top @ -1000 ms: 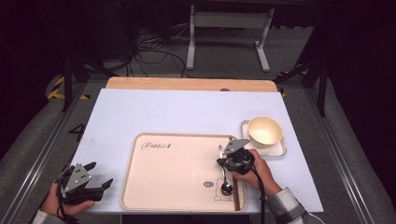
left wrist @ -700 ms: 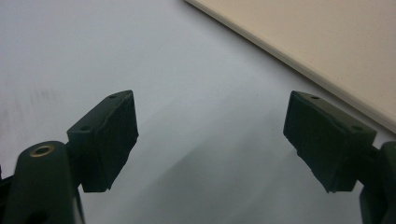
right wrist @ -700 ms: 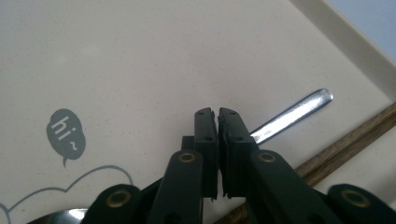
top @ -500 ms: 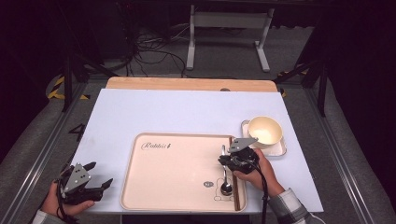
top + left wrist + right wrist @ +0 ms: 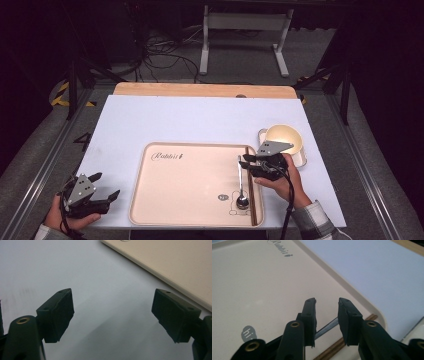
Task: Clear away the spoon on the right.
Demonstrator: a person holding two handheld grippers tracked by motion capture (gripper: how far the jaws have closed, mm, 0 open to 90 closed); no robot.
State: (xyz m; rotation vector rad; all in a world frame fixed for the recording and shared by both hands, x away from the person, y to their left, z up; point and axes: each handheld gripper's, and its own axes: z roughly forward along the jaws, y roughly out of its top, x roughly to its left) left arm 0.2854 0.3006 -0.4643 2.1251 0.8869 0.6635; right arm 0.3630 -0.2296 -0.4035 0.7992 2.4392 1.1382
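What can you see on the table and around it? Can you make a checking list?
Surface: white sheet over a wooden table.
Job's things: metal spoon lying in the beige tray, bowl end toward the person.
Clutter: cream cup on a white dish, right of the tray.
Grippers: right gripper jaws have just been opening, apart over the spoon handle, pads not pressing it; left gripper wide open, nothing between.
Cables: one trails from each gripper; more on the floor behind.
Surroundings: dark room, metal stand beyond the table.
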